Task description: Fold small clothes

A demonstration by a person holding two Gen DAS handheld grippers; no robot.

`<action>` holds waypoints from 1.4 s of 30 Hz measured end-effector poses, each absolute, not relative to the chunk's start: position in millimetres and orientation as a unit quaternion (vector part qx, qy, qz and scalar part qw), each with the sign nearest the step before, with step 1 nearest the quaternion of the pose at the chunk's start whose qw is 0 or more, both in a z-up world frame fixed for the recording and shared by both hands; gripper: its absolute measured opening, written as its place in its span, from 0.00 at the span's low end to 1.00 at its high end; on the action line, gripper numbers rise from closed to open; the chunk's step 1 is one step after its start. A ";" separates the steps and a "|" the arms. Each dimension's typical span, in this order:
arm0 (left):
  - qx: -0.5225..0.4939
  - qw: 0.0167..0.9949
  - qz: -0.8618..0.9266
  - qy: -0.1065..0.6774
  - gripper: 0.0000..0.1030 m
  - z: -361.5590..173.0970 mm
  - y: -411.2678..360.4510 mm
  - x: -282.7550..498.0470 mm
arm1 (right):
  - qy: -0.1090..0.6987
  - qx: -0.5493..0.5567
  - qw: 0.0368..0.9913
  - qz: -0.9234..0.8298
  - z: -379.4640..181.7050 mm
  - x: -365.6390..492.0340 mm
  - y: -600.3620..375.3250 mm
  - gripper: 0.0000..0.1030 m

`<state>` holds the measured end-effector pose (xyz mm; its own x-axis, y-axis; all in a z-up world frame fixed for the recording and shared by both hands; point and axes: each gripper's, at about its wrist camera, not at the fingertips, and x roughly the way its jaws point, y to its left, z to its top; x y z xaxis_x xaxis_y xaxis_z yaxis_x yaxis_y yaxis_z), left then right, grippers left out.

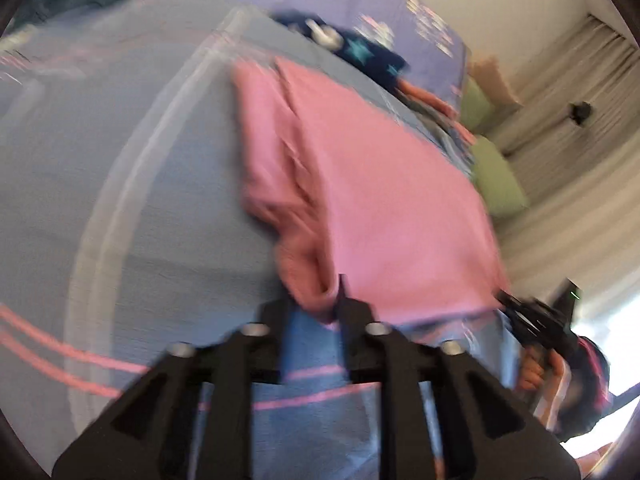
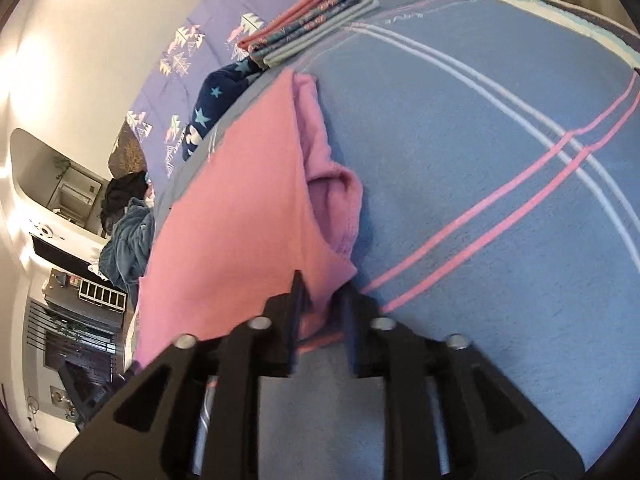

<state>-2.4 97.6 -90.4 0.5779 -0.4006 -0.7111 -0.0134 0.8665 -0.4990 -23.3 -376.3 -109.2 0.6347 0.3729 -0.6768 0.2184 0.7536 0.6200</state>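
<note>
So the pink garment (image 2: 240, 208) is lying partly folded on the blue striped blanket (image 2: 480, 160) on the bed. Its near edge runs right between the fingers of both claws. The right claw (image 2: 322, 296) has a corner of the cloth in a narrow gap, the left claw (image 1: 316, 300) has the other bunched corner the same way. Whether the pads actually pinch, can't tell. Beyond the pink one there's a navy starry garment (image 2: 212, 112) and a stack of folded clothes (image 2: 308, 20).

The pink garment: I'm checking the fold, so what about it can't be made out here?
- Left wrist view: pink garment smeared by motion blur; fabric detail lost.
- Both views: whether the left gripper or right gripper pinches it; cloth hides the tips.
- Right wrist view: its left edge drops behind the blue blanket.
</note>
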 end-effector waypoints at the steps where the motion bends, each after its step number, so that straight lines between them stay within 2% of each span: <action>1: -0.205 0.886 -0.064 0.411 0.36 -72.6 101.9 -6.4 | 0.418 0.341 0.841 0.042 -107.2 -26.5 -380.5 0.35; 4: -0.117 0.937 -0.021 0.328 0.42 -26.6 87.6 -7.1 | 0.399 0.328 0.855 0.038 -105.3 -28.7 -388.2 0.35; 6: -0.076 0.944 -0.055 0.318 0.43 -8.0 58.7 10.9 | 0.394 0.334 0.855 0.046 -107.8 -27.0 -390.9 0.35; 7: -0.063 0.942 -0.075 0.320 0.44 -4.1 42.8 22.0 | 0.393 0.329 0.858 0.046 -108.5 -26.8 -392.0 0.31; 9: -0.039 0.933 -0.123 0.336 0.49 -2.4 5.3 40.9 | 0.385 0.292 0.875 0.038 -105.0 -25.9 -389.9 0.31; 13: 0.023 0.894 -0.217 0.392 0.49 -20.1 -98.8 100.9 | 0.390 0.214 0.895 0.035 -101.3 -16.2 -381.8 0.31; 21: 0.083 0.822 -0.302 0.476 0.49 -59.2 -260.1 191.3 | 0.388 0.232 0.887 0.097 -114.2 4.4 -403.7 0.31; 25: 0.087 0.813 -0.293 0.495 0.49 -67.0 -299.3 224.9 | 0.380 0.230 0.883 0.149 -105.6 9.8 -418.6 0.47; 27: 0.071 0.816 -0.291 0.494 0.49 -64.7 -302.8 235.8 | 0.372 0.229 0.884 0.167 -94.8 21.4 -436.6 0.47; 29: 0.045 0.815 -0.303 0.492 0.49 -59.7 -294.5 235.3 | 0.376 0.240 0.879 0.171 -87.3 49.4 -459.6 0.33; 30: 0.037 0.813 -0.310 0.491 0.49 -57.6 -290.6 233.1 | 0.382 0.243 0.875 0.171 -87.2 63.6 -466.9 0.13; 31: 0.028 0.811 -0.320 0.490 0.49 -58.5 -285.0 227.4 | 0.392 0.247 0.870 0.168 -88.2 84.8 -474.4 0.07; 36: -0.005 0.750 -0.396 0.530 0.49 -75.2 -274.0 182.7 | 0.426 0.251 0.842 0.217 -99.0 172.0 -480.3 0.07; 42: 0.052 0.738 -0.421 0.524 0.49 -89.8 -286.3 135.2 | 0.473 0.238 0.804 0.270 -107.6 225.7 -454.7 0.08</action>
<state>135.2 -286.3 -89.8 0.0957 -0.5678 -0.8176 0.6758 0.6401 -0.3654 225.7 -454.7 -107.6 0.4058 0.6604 -0.6318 -0.2090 0.7400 0.6393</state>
